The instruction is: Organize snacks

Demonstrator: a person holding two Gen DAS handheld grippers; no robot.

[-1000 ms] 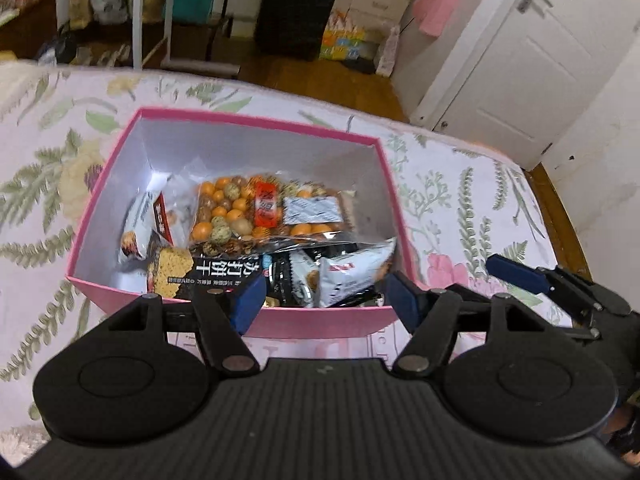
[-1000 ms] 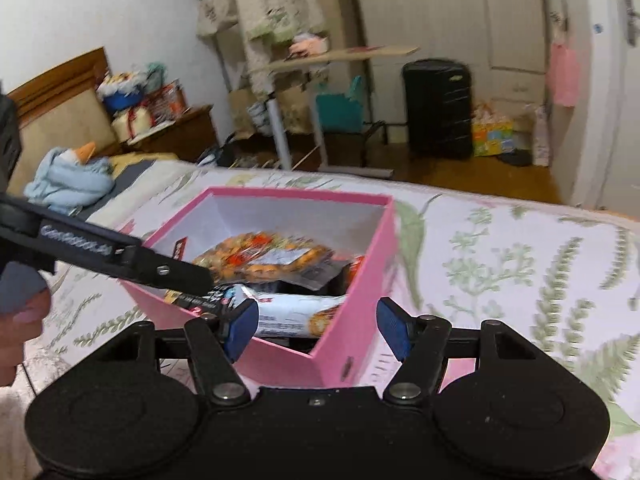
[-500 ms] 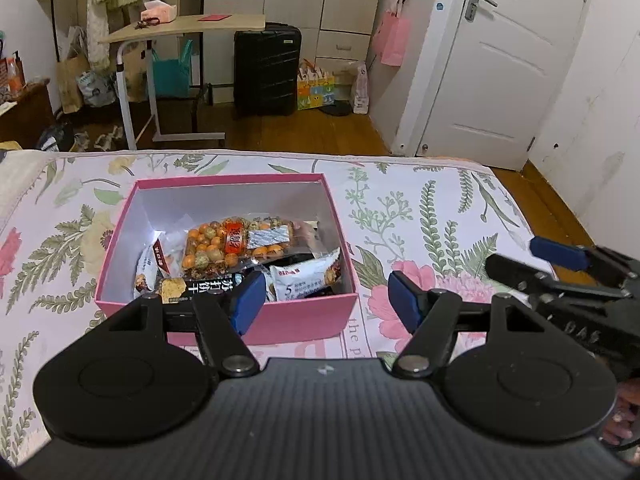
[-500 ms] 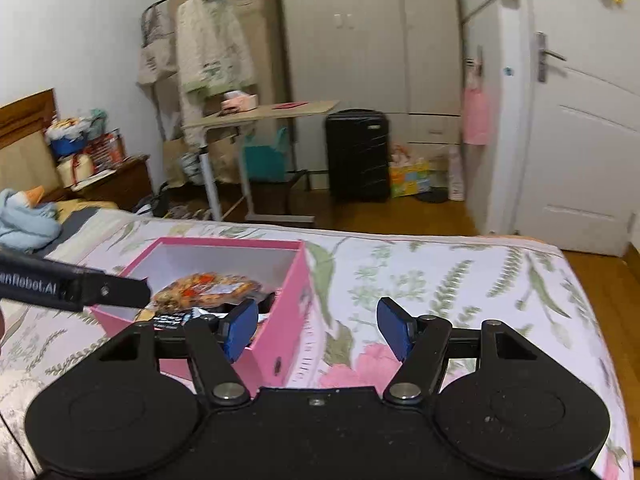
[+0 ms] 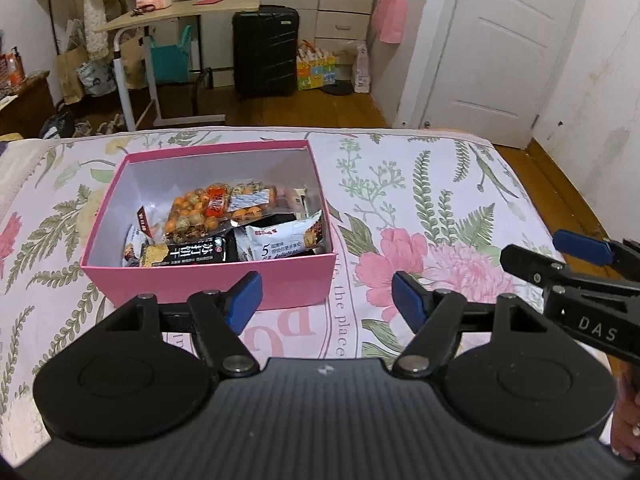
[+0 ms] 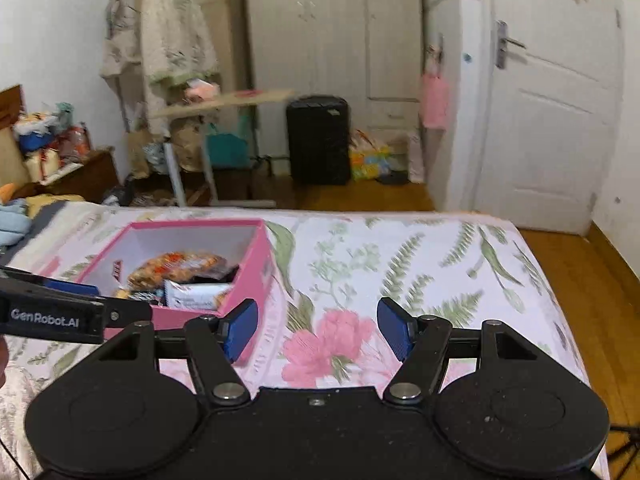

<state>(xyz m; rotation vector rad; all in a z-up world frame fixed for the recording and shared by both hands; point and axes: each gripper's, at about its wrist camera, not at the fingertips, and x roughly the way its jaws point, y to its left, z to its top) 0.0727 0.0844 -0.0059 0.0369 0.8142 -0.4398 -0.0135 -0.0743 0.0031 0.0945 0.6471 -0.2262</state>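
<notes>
**Both grippers empty near the snack box**

I see the open pink cardboard box [image 5: 208,280] of snack packets [image 5: 224,210] left of centre on the floral bedspread [image 5: 440,200]. My left gripper [image 5: 326,302] jaws are opening, nothing between them; my right gripper [image 6: 316,328] jaws stand released, empty.

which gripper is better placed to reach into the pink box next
Left, probably. The left gripper faces the pink box head on, its near wall just past the opening jaws, nothing between them. The right gripper hangs off the box's right side, over the floral bedspread, also empty.
</notes>
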